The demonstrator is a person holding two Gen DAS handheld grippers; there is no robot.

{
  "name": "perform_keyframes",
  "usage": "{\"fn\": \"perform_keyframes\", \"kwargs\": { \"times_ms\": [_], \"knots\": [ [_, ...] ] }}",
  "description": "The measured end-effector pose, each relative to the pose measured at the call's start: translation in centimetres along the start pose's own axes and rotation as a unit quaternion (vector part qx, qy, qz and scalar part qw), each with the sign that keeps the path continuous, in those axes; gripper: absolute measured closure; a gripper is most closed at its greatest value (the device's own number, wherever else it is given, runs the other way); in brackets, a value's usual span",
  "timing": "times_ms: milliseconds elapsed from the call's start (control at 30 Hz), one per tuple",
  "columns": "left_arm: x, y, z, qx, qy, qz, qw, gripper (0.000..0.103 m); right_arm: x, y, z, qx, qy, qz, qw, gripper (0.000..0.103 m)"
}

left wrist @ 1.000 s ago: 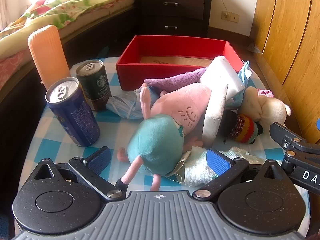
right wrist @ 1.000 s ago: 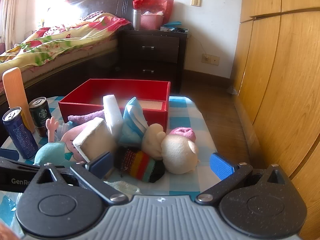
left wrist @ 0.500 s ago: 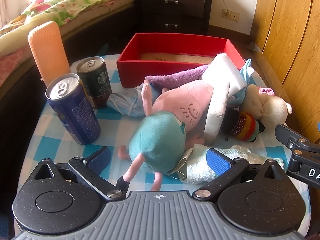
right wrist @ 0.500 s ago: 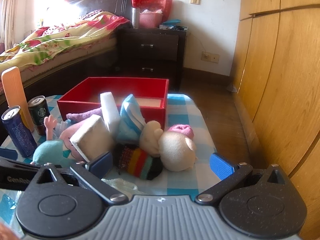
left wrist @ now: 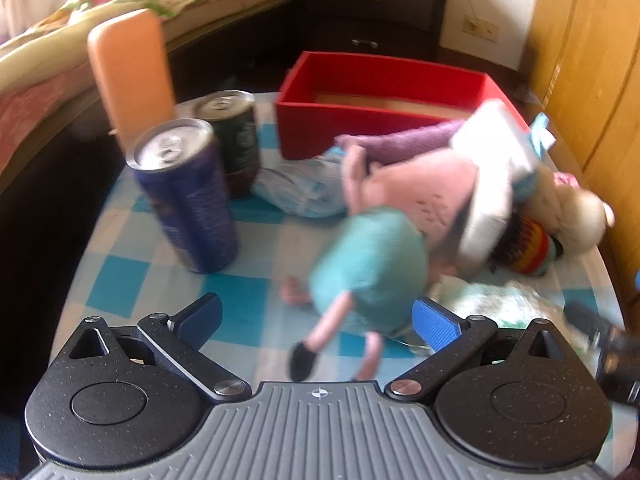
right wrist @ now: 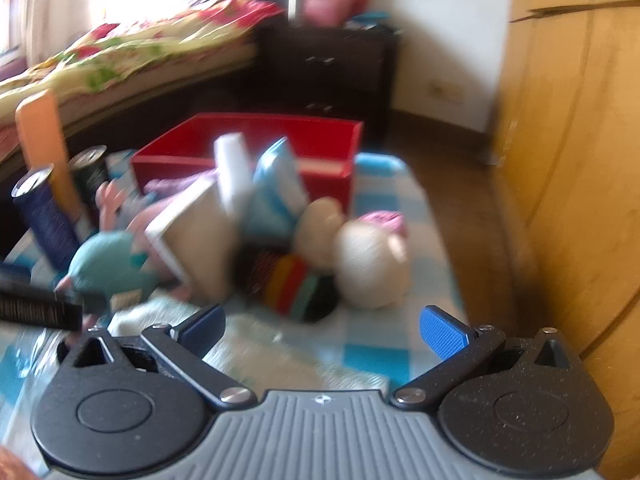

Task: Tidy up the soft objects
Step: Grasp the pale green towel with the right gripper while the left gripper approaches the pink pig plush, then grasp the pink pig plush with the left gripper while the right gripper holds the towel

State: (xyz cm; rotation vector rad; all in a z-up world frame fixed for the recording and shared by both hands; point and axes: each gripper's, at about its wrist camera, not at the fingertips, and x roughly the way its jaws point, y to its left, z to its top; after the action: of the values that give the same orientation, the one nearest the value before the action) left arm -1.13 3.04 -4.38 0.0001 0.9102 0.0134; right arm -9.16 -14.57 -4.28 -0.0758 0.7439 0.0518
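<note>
- Both sets of tongs, the left gripper (left wrist: 316, 316) and right gripper (right wrist: 322, 328), are held spread wide, nothing gripped.
- The soft toys (left wrist: 400, 232) are piled just before the red box (left wrist: 380, 92).
- The blue can (left wrist: 186, 196) beside them could be toppled by a careless reach.
- No writing can be read; everything is blurred.

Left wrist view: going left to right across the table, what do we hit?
Orange bottle → blue can → dark green can → teal plush toy → striped knit item → cream plush toy. The pile behind the teal toy overlaps too much to order.
</note>
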Motion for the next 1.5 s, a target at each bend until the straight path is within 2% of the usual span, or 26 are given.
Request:
{"fn": "perform_keyframes", "kwargs": {
  "times_ms": [100, 200, 367, 467, 533, 700, 833, 933, 1033, 1133, 1400, 1500],
  "knots": [
    [-0.1, 0.9, 0.0, 0.000, -0.007, 0.007, 0.9999, 0.006, 0.4, 1.3, -0.4, -0.034, 0.005, 0.022, 0.999, 0.019],
    [0.3, 1.2, -0.4, 0.006, 0.000, 0.006, 1.0000, 0.006, 1.1, 2.6, -0.7, -0.063, -0.001, 0.024, 0.998, 0.019],
    [0.8, 0.9, -1.2, 0.033, 0.011, -0.004, 0.9994, 0.006, 2.4, 3.8, -0.7, -0.076, 0.020, 0.057, 0.995, 0.030],
    [0.6, 0.6, -1.2, 0.046, 0.005, -0.007, 0.9989, 0.006, 3.5, 4.5, -0.9, -0.081, 0.042, 0.065, 0.994, 0.041],
    [0.2, 0.7, -1.0, 0.044, -0.003, -0.014, 0.9989, 0.006, 4.2, 4.7, -1.1, -0.081, 0.055, 0.076, 0.992, 0.060],
    [-0.2, 0.4, -0.6, 0.054, -0.016, -0.034, 0.9979, 0.006, 5.1, 4.8, -1.4, -0.082, 0.070, 0.079, 0.991, 0.066],
    [-0.3, 0.1, -0.1, 0.060, -0.021, -0.054, 0.9965, 0.006, 4.7, 4.5, -1.1, -0.074, 0.074, 0.103, 0.989, 0.089],
    [-0.3, -0.6, 0.5, 0.080, -0.029, -0.066, 0.9942, 0.006, 4.5, 4.0, -1.0, -0.061, 0.082, 0.123, 0.987, 0.097],
    [0.1, -1.0, 1.3, 0.095, -0.028, -0.112, 0.9887, 0.006, 3.8, 2.9, -1.0, -0.027, 0.095, 0.154, 0.983, 0.103],
    [0.9, -1.6, 2.1, 0.087, -0.015, -0.118, 0.9891, 0.006, 3.1, 1.9, -1.0, -0.008, 0.101, 0.167, 0.981, 0.103],
    [3.0, -4.3, 3.8, 0.127, 0.005, -0.097, 0.9872, 0.007, 2.6, 0.0, -0.8, 0.016, 0.103, 0.158, 0.982, 0.103],
    [3.7, -5.2, 4.5, 0.165, -0.001, -0.077, 0.9833, 0.007, 2.5, -0.5, -0.8, 0.027, 0.105, 0.162, 0.981, 0.103]
  ]
}}
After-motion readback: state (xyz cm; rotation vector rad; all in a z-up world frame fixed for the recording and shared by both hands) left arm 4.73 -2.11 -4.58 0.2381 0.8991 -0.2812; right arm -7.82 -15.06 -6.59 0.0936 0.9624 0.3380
